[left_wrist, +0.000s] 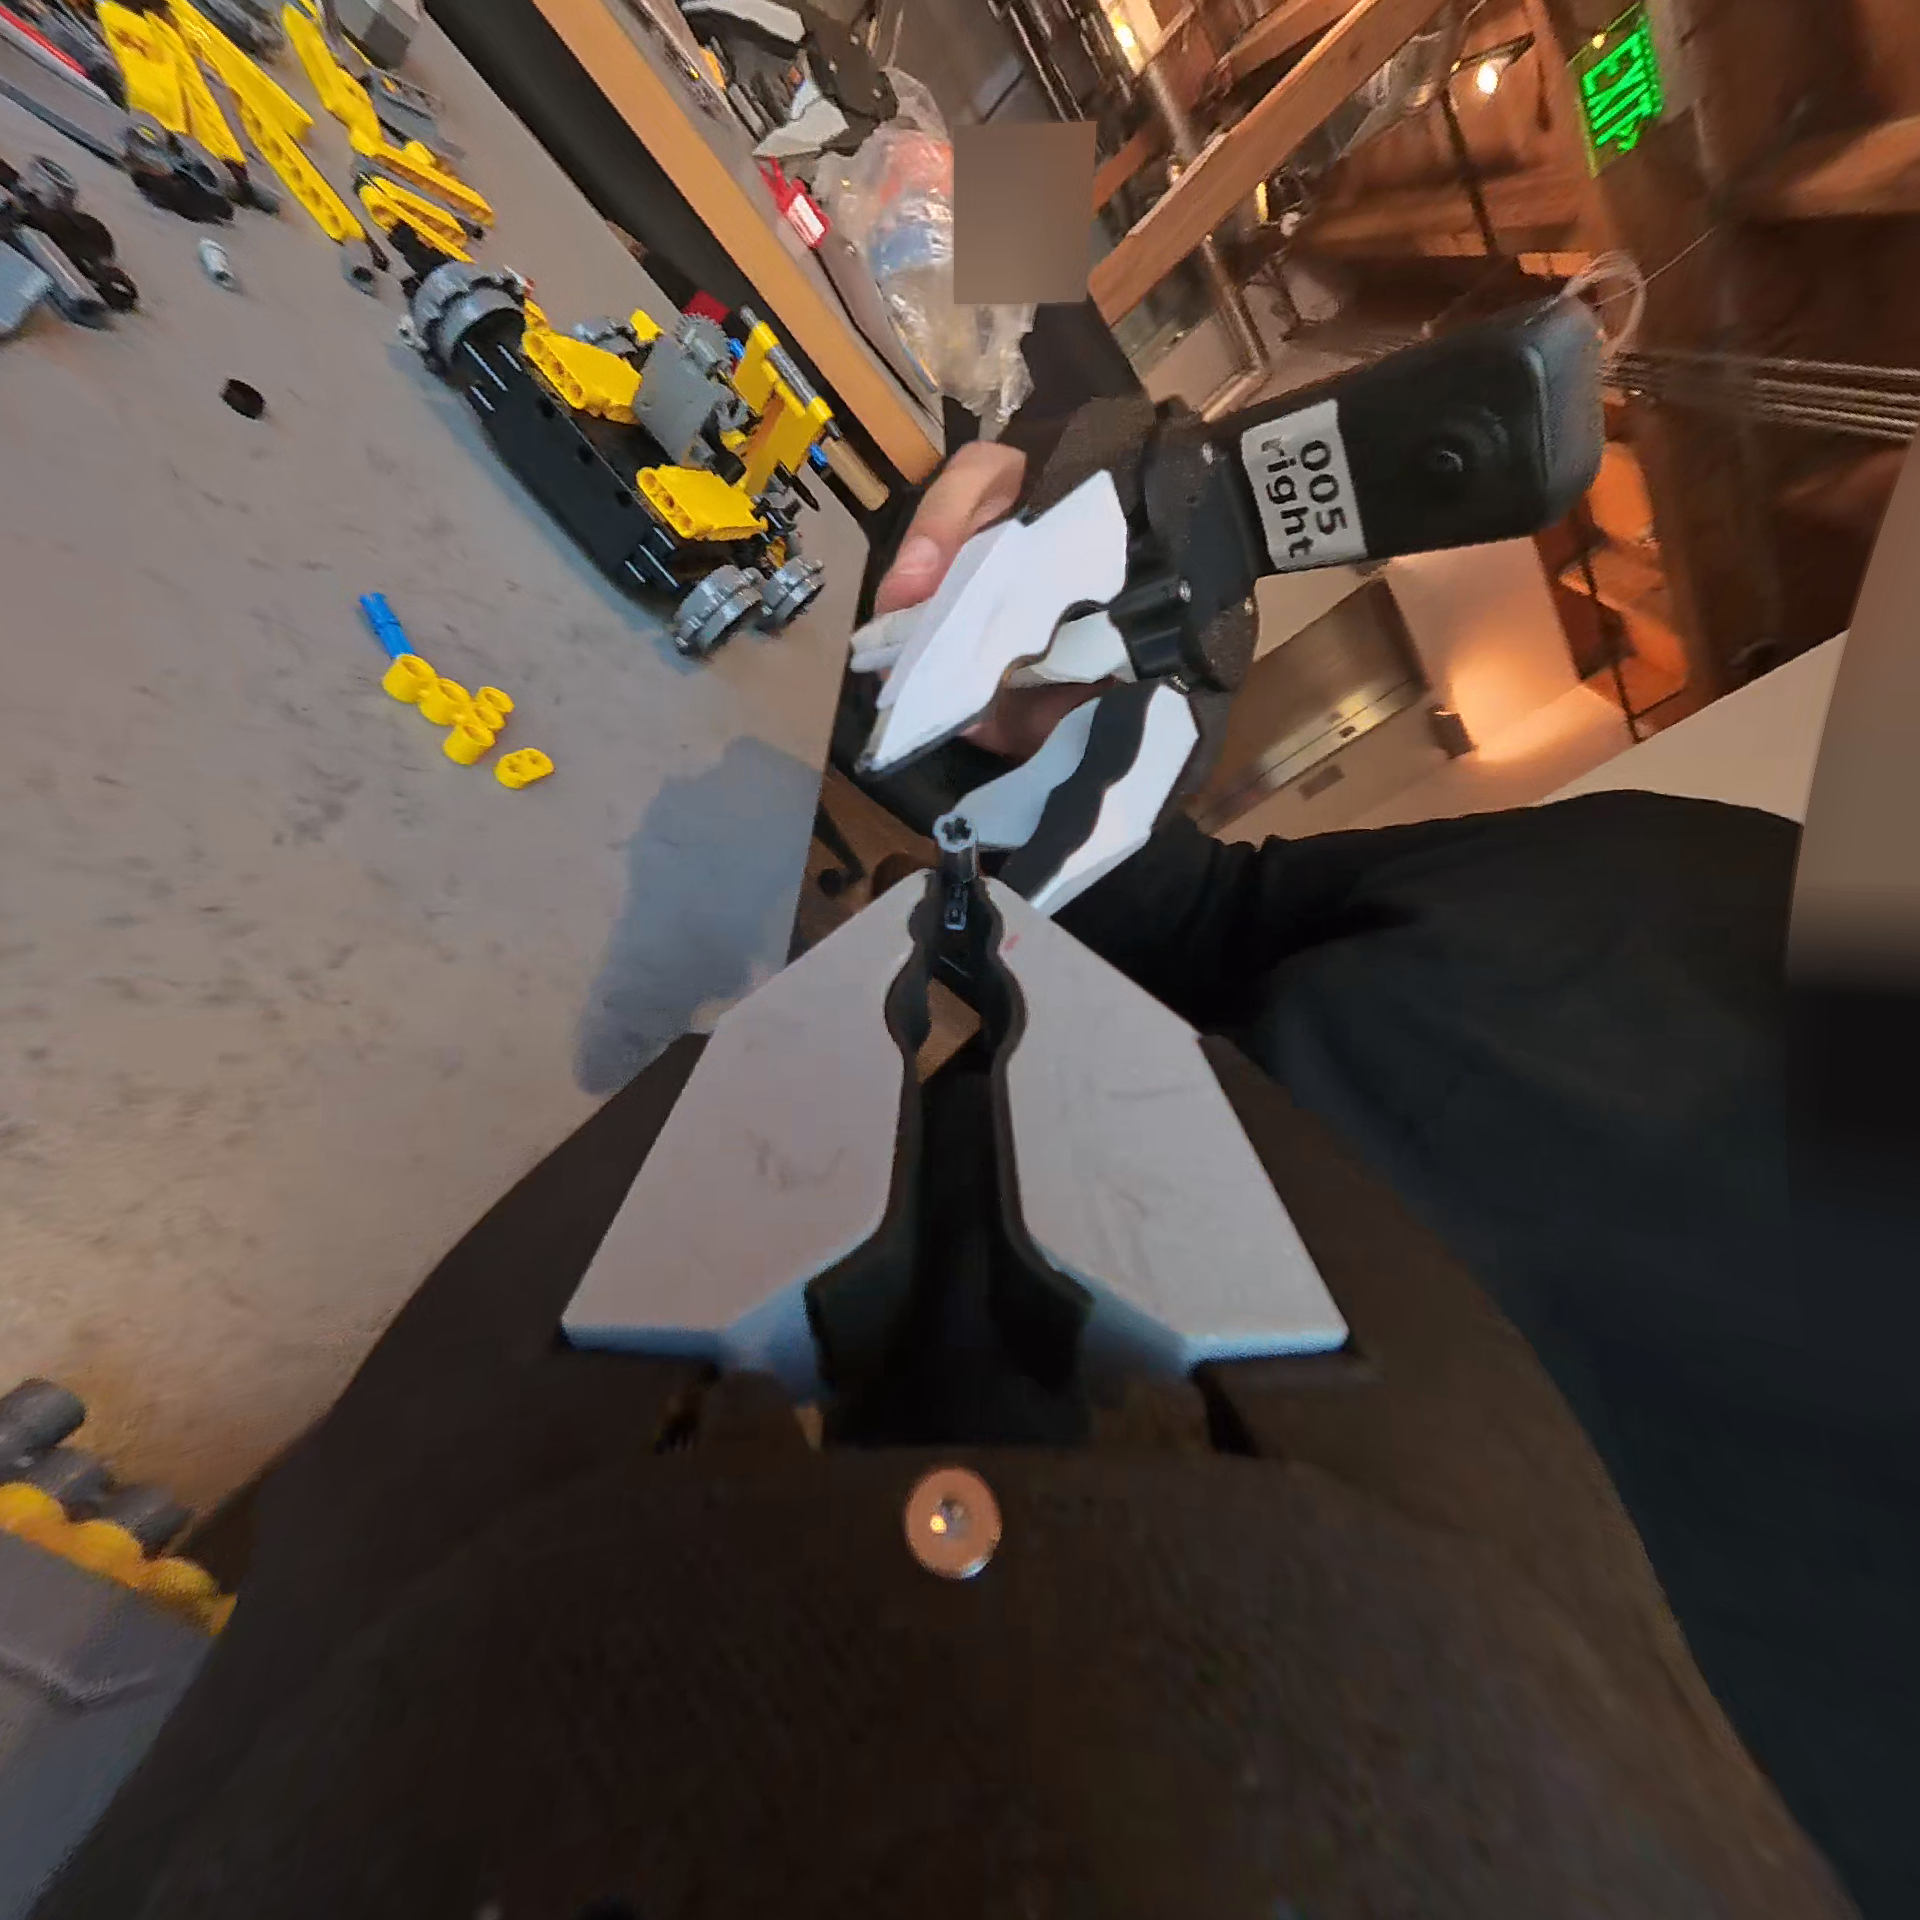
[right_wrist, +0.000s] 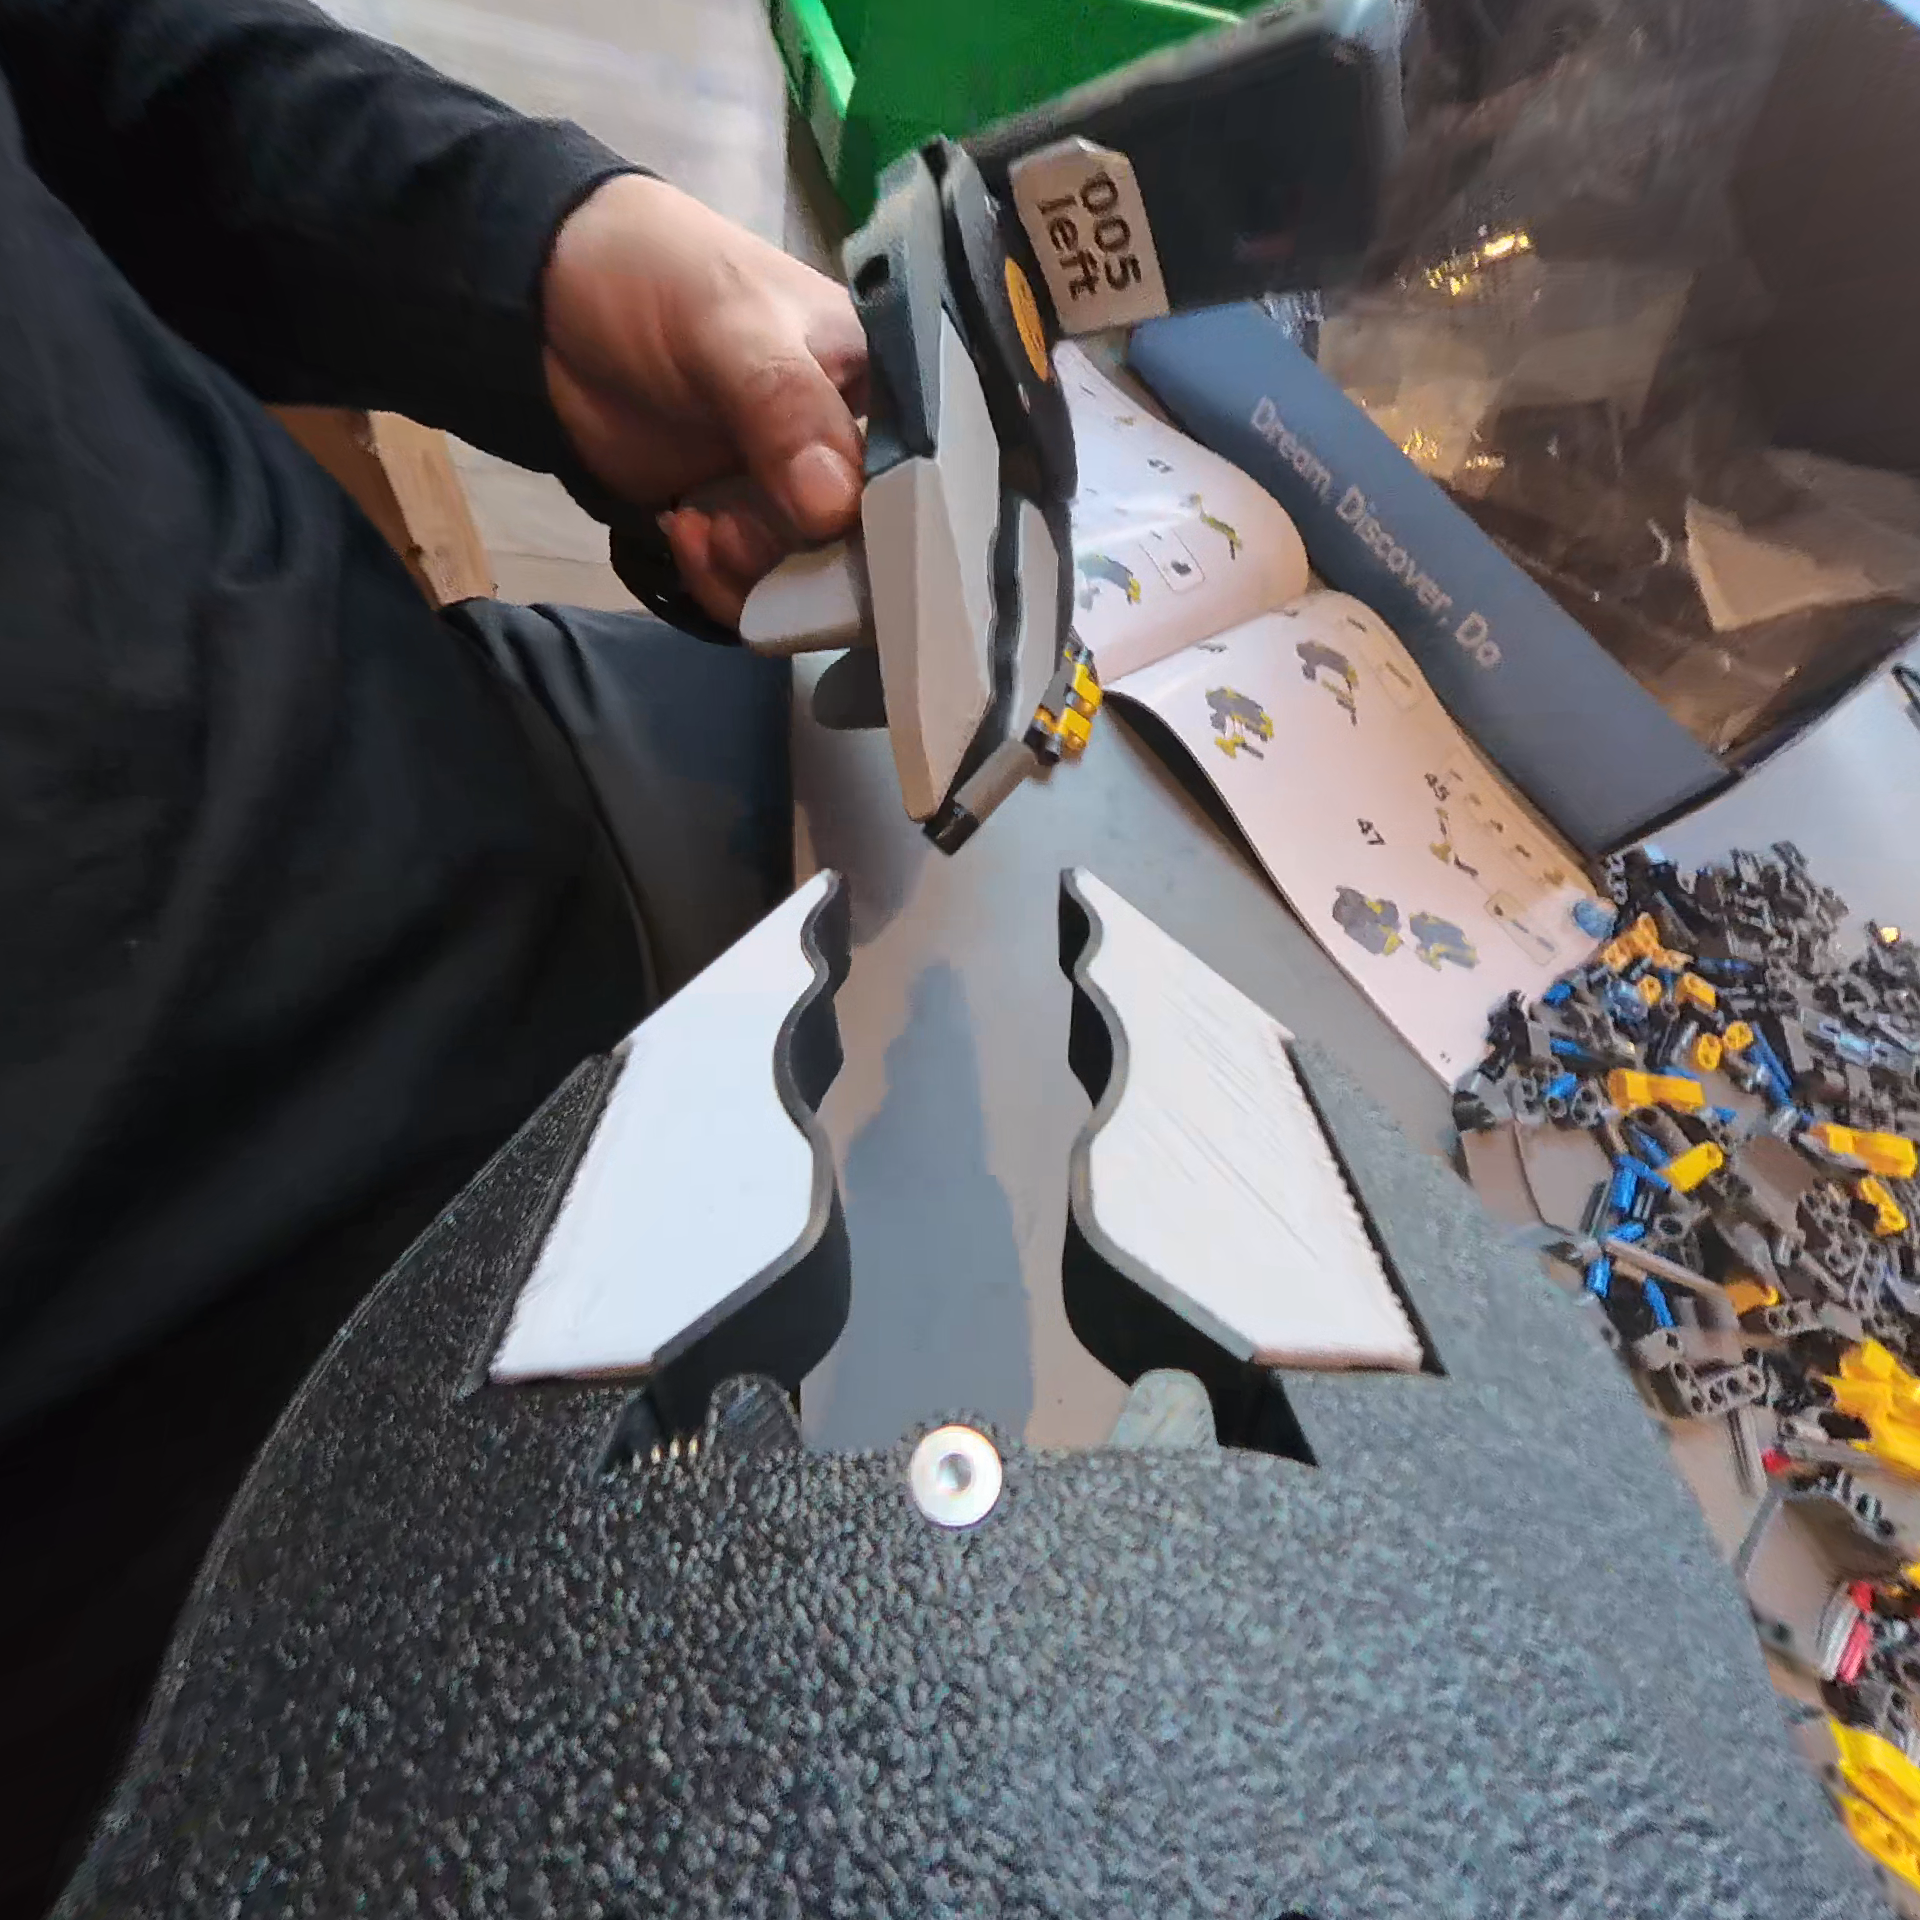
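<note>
My left gripper (left_wrist: 954, 896) is shut on a small black pin (left_wrist: 951, 847) whose grey cross-shaped end sticks out past the tips. It is held in the air past the edge of the grey table (left_wrist: 208, 935). My right gripper (right_wrist: 951, 883) is open and empty, its tips just short of the left gripper (right_wrist: 951, 816) and the pin (right_wrist: 951, 829). In the left wrist view the right gripper (left_wrist: 925, 790) shows open just beyond the pin. A hand (right_wrist: 707, 384) holds the left gripper.
A black, yellow and grey vehicle model (left_wrist: 644, 447) stands near the table edge. Small yellow connectors (left_wrist: 457, 712), a blue pin (left_wrist: 382, 623) and yellow beams (left_wrist: 260, 114) lie on the table. An open instruction booklet (right_wrist: 1351, 810), a dark blue box (right_wrist: 1455, 603) and a pile of loose pieces (right_wrist: 1714, 1143) lie to the right.
</note>
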